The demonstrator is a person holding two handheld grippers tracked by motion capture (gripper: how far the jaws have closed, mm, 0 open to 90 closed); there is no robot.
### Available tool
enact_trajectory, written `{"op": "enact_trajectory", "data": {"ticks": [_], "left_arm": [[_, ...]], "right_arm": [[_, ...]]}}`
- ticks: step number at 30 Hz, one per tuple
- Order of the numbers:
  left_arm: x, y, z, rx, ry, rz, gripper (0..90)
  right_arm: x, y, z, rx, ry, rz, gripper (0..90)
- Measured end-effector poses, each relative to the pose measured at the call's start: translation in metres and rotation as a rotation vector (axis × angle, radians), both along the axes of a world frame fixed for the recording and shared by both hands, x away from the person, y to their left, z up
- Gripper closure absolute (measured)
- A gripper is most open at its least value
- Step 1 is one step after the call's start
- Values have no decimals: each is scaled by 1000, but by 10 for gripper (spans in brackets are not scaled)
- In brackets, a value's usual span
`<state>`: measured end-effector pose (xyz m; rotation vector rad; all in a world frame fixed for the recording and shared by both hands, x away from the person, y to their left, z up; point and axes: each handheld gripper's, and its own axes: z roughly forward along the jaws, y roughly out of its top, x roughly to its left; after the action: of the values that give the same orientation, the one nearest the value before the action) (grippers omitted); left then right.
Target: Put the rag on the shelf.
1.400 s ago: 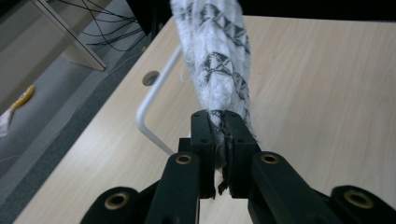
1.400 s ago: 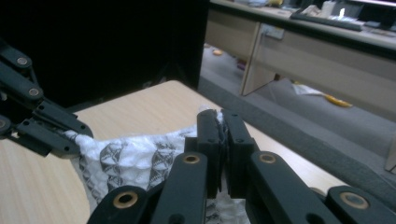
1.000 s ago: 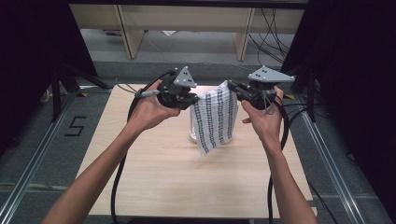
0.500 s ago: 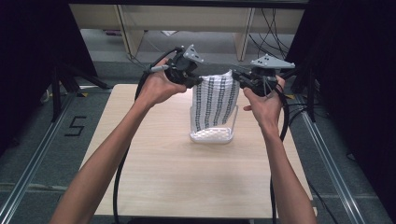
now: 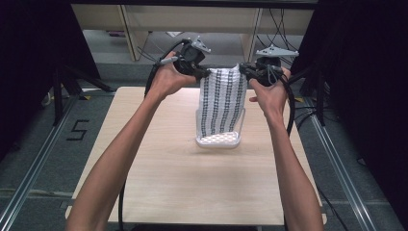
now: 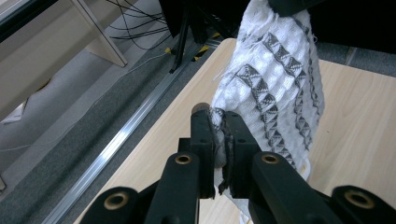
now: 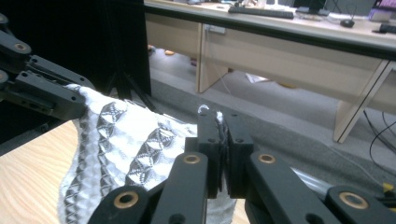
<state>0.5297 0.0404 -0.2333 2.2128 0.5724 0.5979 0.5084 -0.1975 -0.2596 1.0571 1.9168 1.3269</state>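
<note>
Holding the towel stretched, left gripper at 11, right gripper at 1, both clamped on corners; probably needed lowering onto the surface next.

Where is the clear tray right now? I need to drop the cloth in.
In the high view, the clear tray sits mid-table, directly under the hanging cloth.

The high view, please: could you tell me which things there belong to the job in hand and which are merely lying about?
In the job:
- patterned cloth, held up by its top corners
- left tool, shut on one corner
- right tool, shut on the other
- clear tray under the cloth's lower end

Lying about:
- table
- cables on the floor beyond
</note>
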Motion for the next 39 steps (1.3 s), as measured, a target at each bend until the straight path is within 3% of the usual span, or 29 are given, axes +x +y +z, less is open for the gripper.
{"op": "enact_trajectory", "data": {"ticks": [3,8,11,20,25,27,31,35,39], "left_arm": [[6,-1,-2,-18,4,8,839],[15,-2,-7,-27,11,24,840],[26,-3,-16,-21,23,47,839],[43,-6,-35,-27,50,90,839],[48,-5,-47,-31,71,105,835],[51,-4,-56,-34,91,116,827],[53,-4,-68,-26,117,133,822],[56,-7,-78,-4,136,137,784],[56,-10,-87,0,156,142,779]], "right_arm": [[9,-2,0,15,21,-3,881],[19,-3,-2,-11,19,-2,881],[30,0,-7,-10,56,-12,881],[58,4,-26,-15,101,-19,881],[65,5,-35,-23,124,-17,880],[70,5,-44,-4,163,-12,877],[74,7,-55,-4,189,-4,868],[78,7,-64,-45,222,-4,864],[80,7,-70,-48,239,-7,854]]}}
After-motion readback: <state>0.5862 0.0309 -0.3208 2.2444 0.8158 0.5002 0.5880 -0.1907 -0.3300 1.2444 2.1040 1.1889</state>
